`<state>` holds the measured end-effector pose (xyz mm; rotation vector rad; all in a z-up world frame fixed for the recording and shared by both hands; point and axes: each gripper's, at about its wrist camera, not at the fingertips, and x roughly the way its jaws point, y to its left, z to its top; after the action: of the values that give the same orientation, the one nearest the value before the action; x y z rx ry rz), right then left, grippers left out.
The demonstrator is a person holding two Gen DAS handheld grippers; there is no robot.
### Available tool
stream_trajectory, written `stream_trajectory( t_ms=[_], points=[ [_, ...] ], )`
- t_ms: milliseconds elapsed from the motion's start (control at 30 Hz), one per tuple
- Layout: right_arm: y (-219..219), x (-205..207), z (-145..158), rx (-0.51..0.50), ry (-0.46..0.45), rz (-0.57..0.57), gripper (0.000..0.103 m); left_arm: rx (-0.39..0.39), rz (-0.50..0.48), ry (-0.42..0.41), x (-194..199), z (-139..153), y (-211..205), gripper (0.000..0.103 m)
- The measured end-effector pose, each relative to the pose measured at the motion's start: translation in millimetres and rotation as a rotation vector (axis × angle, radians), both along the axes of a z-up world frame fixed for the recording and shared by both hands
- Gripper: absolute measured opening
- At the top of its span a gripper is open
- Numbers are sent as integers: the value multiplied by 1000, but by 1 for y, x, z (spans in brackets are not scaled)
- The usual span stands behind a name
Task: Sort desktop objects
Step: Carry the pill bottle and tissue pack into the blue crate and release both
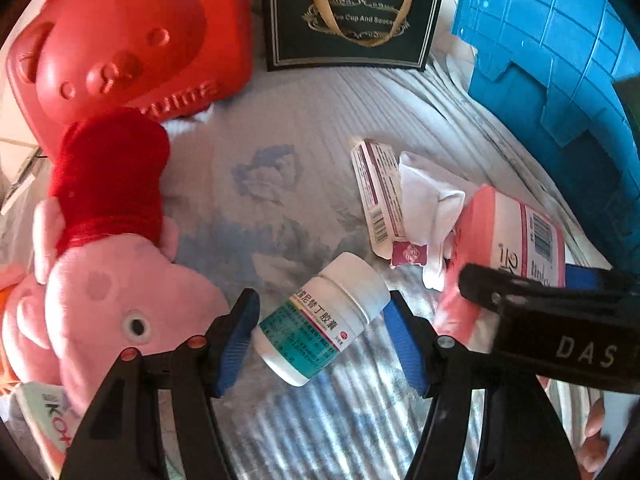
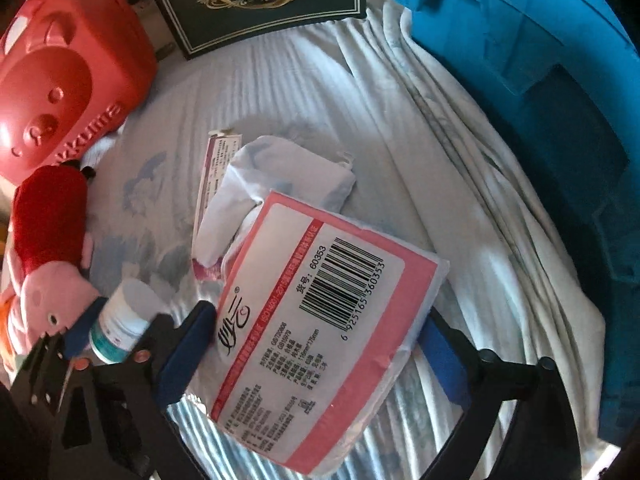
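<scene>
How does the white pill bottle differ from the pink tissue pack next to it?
The white plastic pill bottle with the teal label is a round, rigid cylinder; the pink-bordered plastic tissue pack is flat, soft and rectangular. The bottle is much smaller than the pack. The bottle sits between the left hand-held gripper jaws, the pack between the right hand-held gripper jaws. Both lie on the pale striped cloth.

Cloth-covered surface (image 1: 304, 128) under scattered items
</scene>
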<state>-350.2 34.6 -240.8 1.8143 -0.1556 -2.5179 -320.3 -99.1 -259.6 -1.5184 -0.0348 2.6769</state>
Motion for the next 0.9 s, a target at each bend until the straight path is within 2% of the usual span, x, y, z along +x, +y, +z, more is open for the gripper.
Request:
stream_trajectory(
  t_ms=[133, 333, 467, 700, 900],
  points=[
    [3, 14, 9, -23, 25, 30, 93, -20, 3, 21, 9, 11, -1, 63],
    [9, 35, 56, 8, 154, 53, 93, -9, 14, 80, 25, 42, -2, 63],
    [18, 56, 113, 27, 308, 56, 93, -2, 0, 163, 37, 83, 7, 63],
    [49, 90, 225, 59, 561, 14, 93, 10, -71, 352, 46, 181, 48, 63],
    [97, 86, 314, 97, 698, -84, 93, 39, -149, 482, 12, 263, 109, 63]
  ],
)
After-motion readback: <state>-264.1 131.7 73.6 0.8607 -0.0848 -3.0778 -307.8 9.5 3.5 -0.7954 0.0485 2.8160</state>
